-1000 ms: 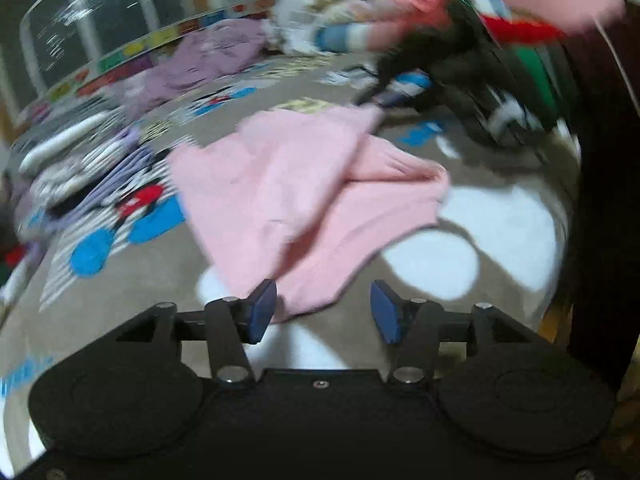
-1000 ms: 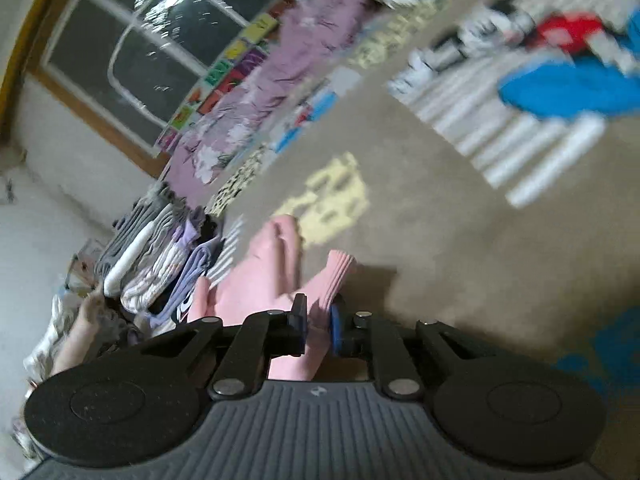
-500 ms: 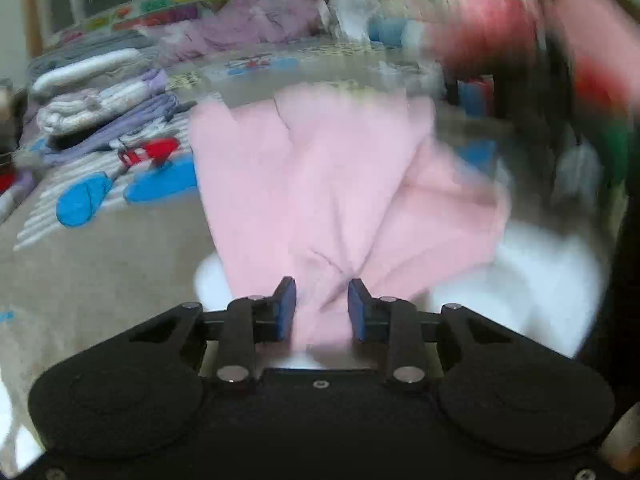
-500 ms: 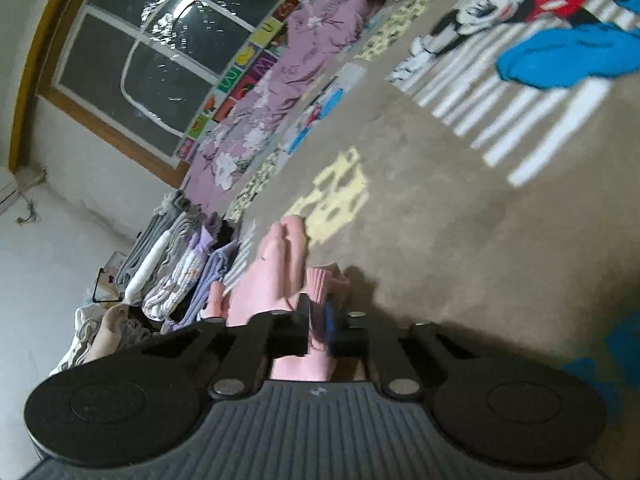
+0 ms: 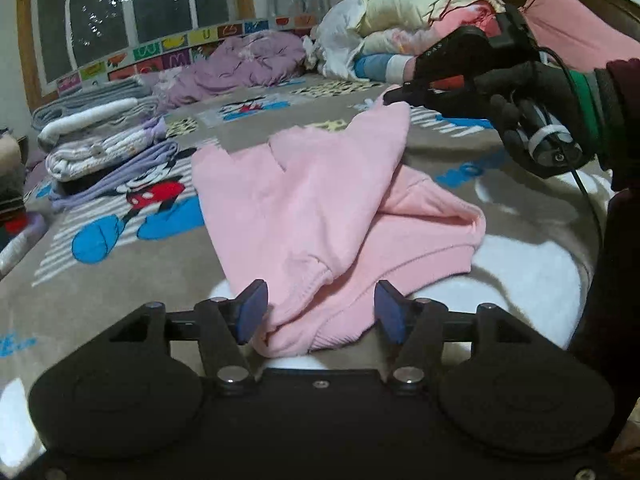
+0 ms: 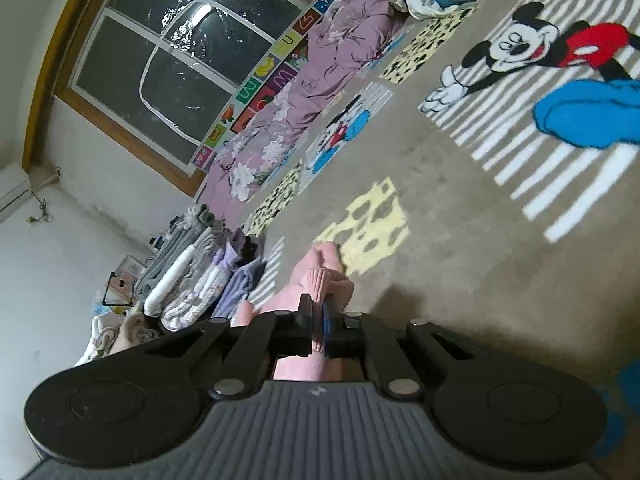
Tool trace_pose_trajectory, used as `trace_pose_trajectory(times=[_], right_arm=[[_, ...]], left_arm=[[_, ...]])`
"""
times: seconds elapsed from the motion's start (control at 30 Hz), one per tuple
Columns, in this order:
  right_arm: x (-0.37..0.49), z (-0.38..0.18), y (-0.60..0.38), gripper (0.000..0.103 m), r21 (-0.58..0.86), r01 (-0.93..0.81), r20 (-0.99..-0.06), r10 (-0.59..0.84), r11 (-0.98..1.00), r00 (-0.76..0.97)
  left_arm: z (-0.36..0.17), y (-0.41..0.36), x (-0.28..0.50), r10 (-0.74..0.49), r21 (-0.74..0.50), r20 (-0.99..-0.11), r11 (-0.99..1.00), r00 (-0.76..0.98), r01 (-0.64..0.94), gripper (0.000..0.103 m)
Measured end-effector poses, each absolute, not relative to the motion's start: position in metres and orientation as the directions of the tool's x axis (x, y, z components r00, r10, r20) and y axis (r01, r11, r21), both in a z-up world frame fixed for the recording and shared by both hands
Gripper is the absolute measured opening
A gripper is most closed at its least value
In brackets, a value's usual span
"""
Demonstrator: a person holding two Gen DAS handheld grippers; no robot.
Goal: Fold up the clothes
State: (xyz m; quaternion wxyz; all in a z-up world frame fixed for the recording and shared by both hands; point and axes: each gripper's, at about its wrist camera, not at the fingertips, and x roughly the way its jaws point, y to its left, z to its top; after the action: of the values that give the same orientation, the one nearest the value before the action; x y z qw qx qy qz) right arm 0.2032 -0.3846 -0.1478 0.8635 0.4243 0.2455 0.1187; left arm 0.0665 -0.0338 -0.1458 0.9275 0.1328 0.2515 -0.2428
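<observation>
Item: pink sweater (image 5: 320,200), lying half-folded on the cartoon blanket (image 5: 120,280) of the bed. We are pinching its ribbed cuff in the right tool (image 6: 318,320); the left tool (image 5: 316,312) is spreading, its jaws opening around the hem. Risk: with the hem unpinned, our lifting may be dragging the fold askew.

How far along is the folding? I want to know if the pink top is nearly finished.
Done: a stack of folded clothes sits beside the window. In hand: the pink top is only partly folded; the right gripper is shut on one ribbed cuff, while the left gripper is opening around the near hem. Left: finishing this fold, and the unfolded pile at the back.
</observation>
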Motion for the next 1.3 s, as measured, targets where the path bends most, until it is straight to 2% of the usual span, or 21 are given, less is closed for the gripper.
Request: trace_pose_trajectory(times=[0.47, 0.7, 1.0, 1.3], right_arm=[[0.242, -0.084, -0.331, 0.007, 0.795, 0.055, -0.376, 0.419, 0.604, 0.826], [0.277, -0.065, -0.288, 0.006, 0.768, 0.066, -0.410, 0.411, 0.637, 0.814], [0.319, -0.060, -0.227, 0.006, 0.684, 0.055, -0.479, 0.390, 0.728, 0.787], [0.356, -0.079, -0.182, 0.007, 0.541, 0.052, -0.578, 0.326, 0.840, 0.748]], left_arm=[[-0.165, -0.038, 0.085, -0.464, 0.117, -0.589, 0.761, 0.662, 0.638, 0.059], [-0.161, -0.019, 0.098, -0.541, -0.051, -0.585, 0.768, 0.604, 0.638, 0.059], [-0.160, 0.017, 0.122, -0.675, -0.394, -0.522, 0.733, 0.521, 0.555, 0.061], [-0.164, 0.042, 0.133, -0.725, -0.583, -0.460, 0.682, 0.513, 0.441, 0.061]])
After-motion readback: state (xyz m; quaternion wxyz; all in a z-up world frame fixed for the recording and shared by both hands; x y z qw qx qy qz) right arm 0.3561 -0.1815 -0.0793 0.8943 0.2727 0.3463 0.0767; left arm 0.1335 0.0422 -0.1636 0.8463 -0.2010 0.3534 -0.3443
